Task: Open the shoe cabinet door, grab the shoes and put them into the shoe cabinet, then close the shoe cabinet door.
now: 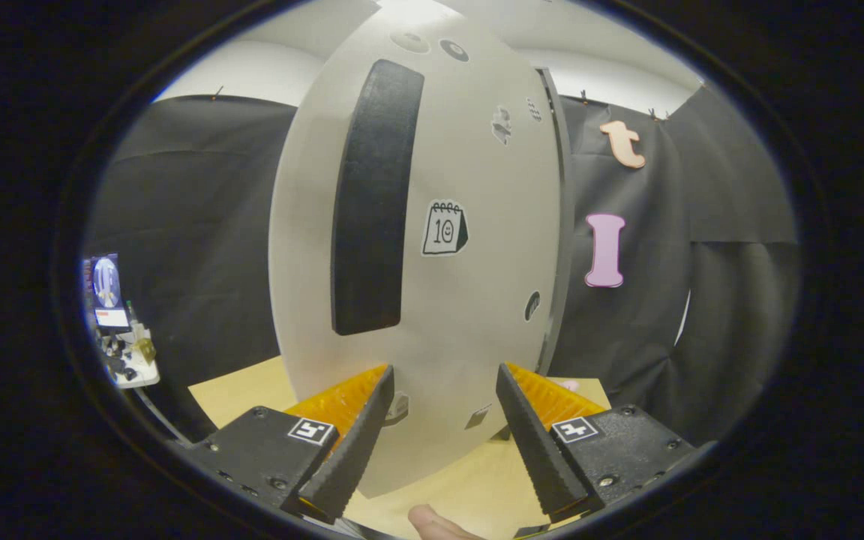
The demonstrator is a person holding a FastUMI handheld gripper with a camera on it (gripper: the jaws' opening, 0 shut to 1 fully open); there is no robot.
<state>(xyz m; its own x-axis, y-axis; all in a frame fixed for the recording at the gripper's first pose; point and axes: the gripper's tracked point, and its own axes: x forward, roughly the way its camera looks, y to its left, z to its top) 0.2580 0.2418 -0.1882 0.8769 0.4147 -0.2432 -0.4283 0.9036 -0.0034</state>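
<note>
The white shoe cabinet door (469, 300) stands right in front of me, close and tall, with a long black vertical handle (372, 202) on its left half and several small stickers, one a calendar sticker (444, 229). The door's right edge (561, 225) shows dark. My gripper (443, 382) is open, its fingers spread just before the lower part of the door with nothing between them. The handle sits above and slightly left of the left fingertip (379, 382). No shoes are in sight.
The cabinet stands on a light wooden tabletop (469, 487). A fingertip of a person's hand (432, 521) shows at the near edge between the fingers. A small white stand with clutter (124, 337) sits far left. Black cloth walls surround the booth.
</note>
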